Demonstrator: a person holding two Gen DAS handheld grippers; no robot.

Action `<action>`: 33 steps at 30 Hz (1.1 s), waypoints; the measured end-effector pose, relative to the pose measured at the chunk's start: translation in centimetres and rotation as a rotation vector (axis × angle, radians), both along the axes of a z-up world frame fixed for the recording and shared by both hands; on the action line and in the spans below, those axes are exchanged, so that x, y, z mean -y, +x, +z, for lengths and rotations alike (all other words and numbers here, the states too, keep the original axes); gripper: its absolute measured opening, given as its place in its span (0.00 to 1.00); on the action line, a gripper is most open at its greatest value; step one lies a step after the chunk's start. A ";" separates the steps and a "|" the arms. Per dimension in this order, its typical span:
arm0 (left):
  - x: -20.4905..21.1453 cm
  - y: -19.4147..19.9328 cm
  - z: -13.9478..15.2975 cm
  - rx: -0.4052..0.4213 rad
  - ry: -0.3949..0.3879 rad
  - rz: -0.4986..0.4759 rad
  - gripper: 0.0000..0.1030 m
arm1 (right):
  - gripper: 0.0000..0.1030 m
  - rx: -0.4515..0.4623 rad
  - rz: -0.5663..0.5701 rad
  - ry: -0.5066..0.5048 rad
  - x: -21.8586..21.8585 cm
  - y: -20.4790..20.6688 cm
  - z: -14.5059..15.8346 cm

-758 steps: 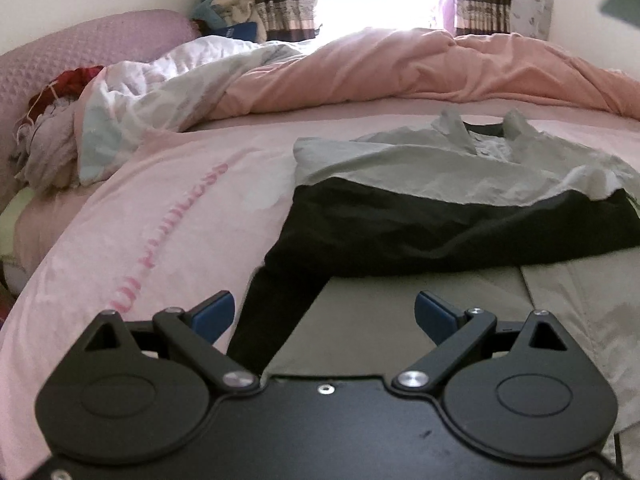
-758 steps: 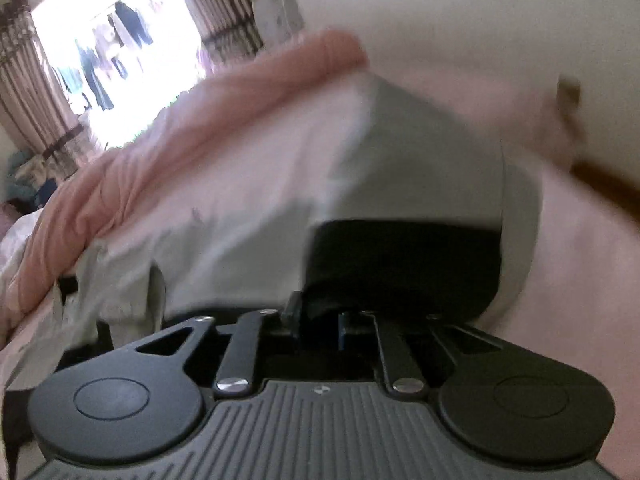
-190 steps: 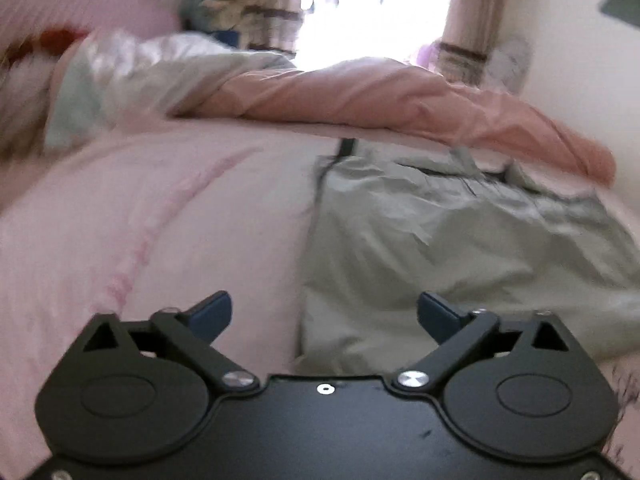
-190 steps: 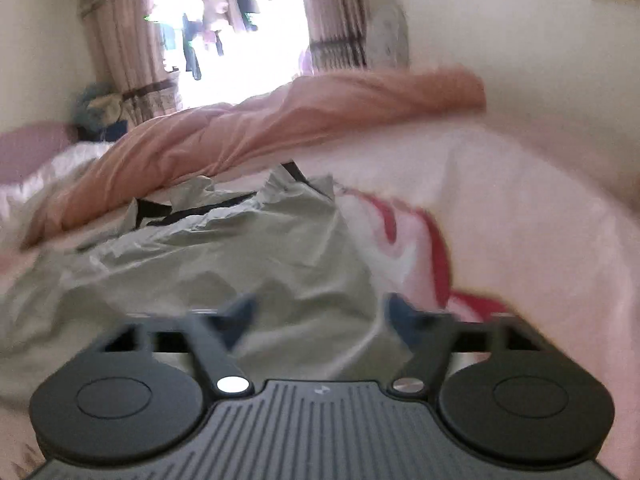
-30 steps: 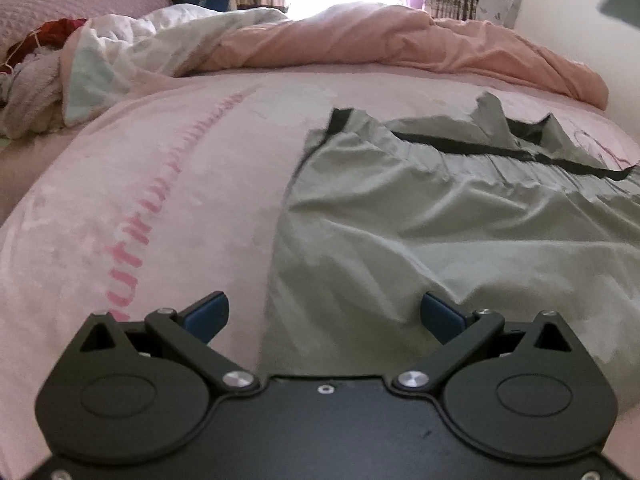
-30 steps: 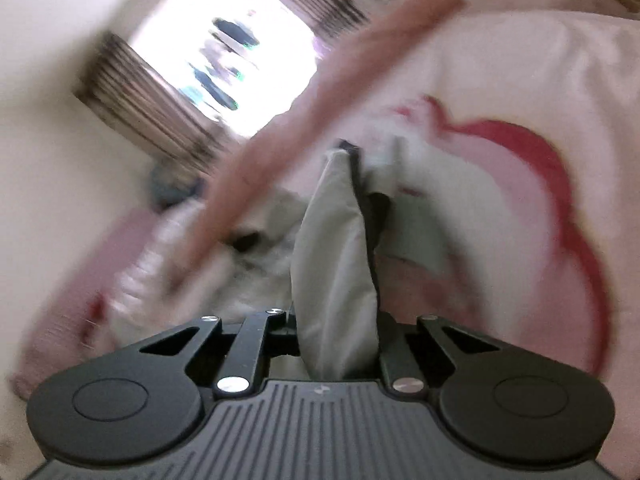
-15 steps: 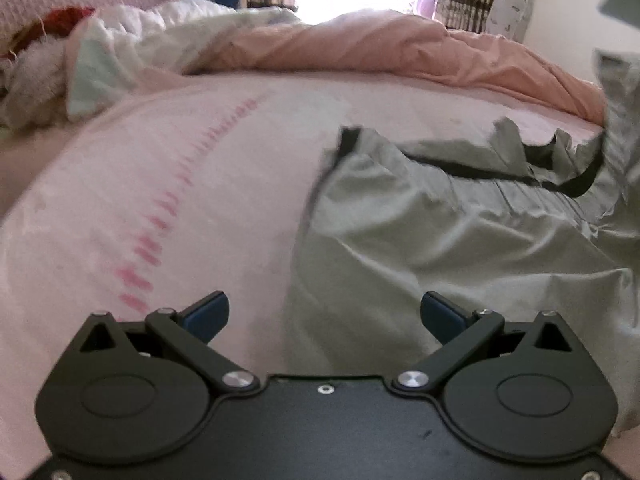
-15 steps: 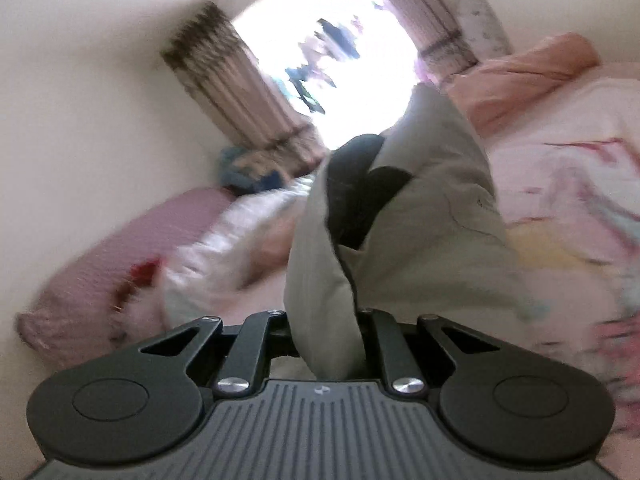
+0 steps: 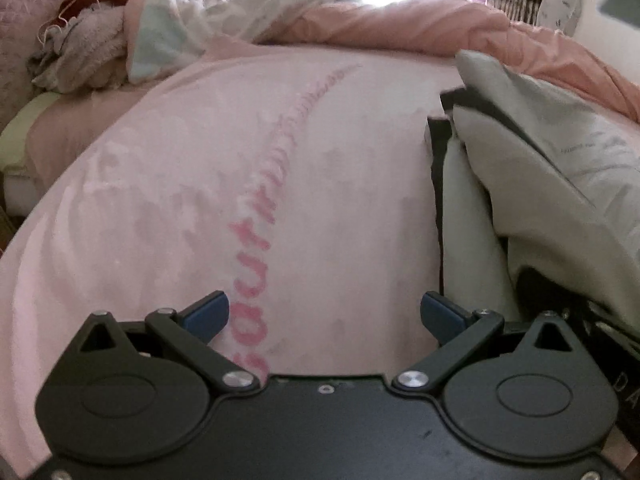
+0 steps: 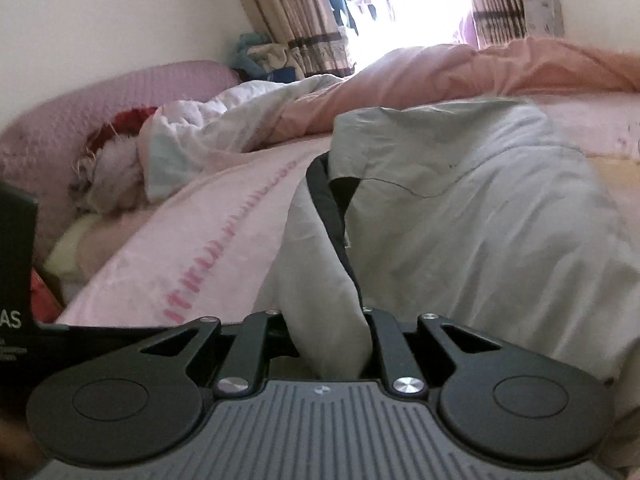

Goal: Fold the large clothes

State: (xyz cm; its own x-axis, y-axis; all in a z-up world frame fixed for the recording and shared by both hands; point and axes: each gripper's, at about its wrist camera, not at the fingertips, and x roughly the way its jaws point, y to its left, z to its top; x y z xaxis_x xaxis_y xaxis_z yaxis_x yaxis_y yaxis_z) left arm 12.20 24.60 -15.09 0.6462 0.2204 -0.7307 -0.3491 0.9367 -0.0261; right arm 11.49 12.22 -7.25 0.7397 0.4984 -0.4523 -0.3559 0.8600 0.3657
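Bed with pink sheet; my grey garment lies bunched on its right part. My right claw grips a fold of it; my left claw gapes empty over the sheet.

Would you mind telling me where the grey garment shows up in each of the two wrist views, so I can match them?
Left wrist: the grey garment is bunched at the right edge, beside the open left claw.
Right wrist: it fills the centre and right, pinched in the right claw.
Shared landmark: the pink lettering on the sheet, left of the garment in both.
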 end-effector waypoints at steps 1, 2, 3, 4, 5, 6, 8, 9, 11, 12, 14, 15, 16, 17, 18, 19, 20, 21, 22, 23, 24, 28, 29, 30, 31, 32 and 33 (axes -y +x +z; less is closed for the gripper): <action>0.2 0.0 -0.2 -0.003 -0.001 0.001 1.00 | 0.13 -0.002 -0.001 0.008 0.3 0.0 -0.1; 0.3 0.0 -0.3 -0.007 -0.005 0.002 1.00 | 0.13 -0.004 0.001 0.010 0.3 0.4 0.0; 0.4 0.1 -0.5 -0.009 -0.008 0.002 1.00 | 0.13 0.000 0.005 0.004 0.1 0.4 0.0; 0.6 0.0 -0.6 -0.010 -0.007 0.006 1.00 | 0.13 0.005 0.010 -0.003 0.0 0.1 -0.1; 0.7 -0.1 -0.6 -0.011 -0.008 0.008 1.00 | 0.13 0.006 0.012 -0.005 0.3 0.0 0.1; 0.7 0.0 -0.6 -0.013 -0.012 0.008 1.00 | 0.13 0.003 0.013 -0.003 -0.1 0.3 0.2; 0.8 -0.1 -0.5 -0.015 -0.016 0.012 1.00 | 0.13 -0.009 0.014 0.006 -0.6 1.0 0.1; 1.1 -0.3 -0.3 -0.017 -0.015 0.011 1.00 | 0.13 -0.015 0.015 0.010 -0.6 1.0 0.0; 1.1 -0.4 -0.1 -0.022 -0.006 0.011 1.00 | 0.17 -0.022 0.024 0.017 -0.7 1.2 0.1; 1.1 -0.6 0.0 -0.023 -0.004 0.012 1.00 | 0.23 -0.029 0.037 0.028 -0.5 1.2 0.3; 0.9 -1.1 0.3 -0.026 -0.002 0.013 1.00 | 0.32 -0.064 0.071 0.063 0.4 1.3 1.0; 1.0 -1.7 0.6 -0.025 0.000 0.014 1.00 | 0.39 -0.077 0.097 0.091 1.1 1.2 1.6; 0.9 -2.3 0.8 -0.023 0.001 0.015 1.00 | 0.41 -0.083 0.129 0.128 2.0 1.0 2.3; 0.9 -2.7 0.9 -0.022 0.001 0.017 1.00 | 0.42 -0.085 0.172 0.159 3.0 0.7 3.1; 0.8 -3.3 1.2 -0.019 0.003 0.021 1.00 | 0.42 -0.074 0.205 0.189 4.0 0.3 3.9; 0.8 -3.8 1.5 -0.013 0.006 0.024 1.00 | 0.41 -0.052 0.221 0.224 5.2 -0.2 4.7; 0.8 -4.3 1.9 -0.006 0.007 0.030 1.00 | 0.34 -0.029 0.215 0.255 6.5 -0.7 5.4; 0.8 -4.9 2.3 0.003 0.005 0.036 1.00 | 0.23 -0.008 0.200 0.277 7.6 -1.1 5.9; 0.8 -5.4 2.6 0.014 0.003 0.040 1.00 | 0.20 0.008 0.186 0.282 8.5 -1.2 6.3; 0.9 -5.8 3.0 0.021 0.000 0.047 1.00 | 0.16 0.009 0.184 0.269 8.7 -1.1 6.2; 1.1 -6.2 3.4 0.030 -0.002 0.055 1.00 | 0.13 -0.004 0.187 0.244 8.5 -0.8 5.8; 1.9 -7.2 5.1 0.076 -0.002 0.060 1.00 | 0.02 -0.162 0.262 0.209 4.8 0.7 0.5; 2.0 -7.2 5.3 0.080 0.003 0.062 1.00 | 0.02 -0.194 0.283 0.192 3.5 0.9 -1.0; 2.1 -7.3 5.5 0.081 0.008 0.064 1.00 | 0.02 -0.212 0.296 0.173 2.4 0.7 -1.8; 2.3 -7.2 5.6 0.079 0.011 0.063 1.00 | 0.02 -0.237 0.305 0.173 1.7 0.4 -2.3; 2.3 -7.2 5.6 0.077 0.013 0.063 1.00 | 0.02 -0.250 0.315 0.190 1.4 0.1 -2.3; 2.3 -7.2 5.7 0.073 0.016 0.063 1.00 | 0.02 -0.246 0.320 0.194 1.5 -0.2 -1.9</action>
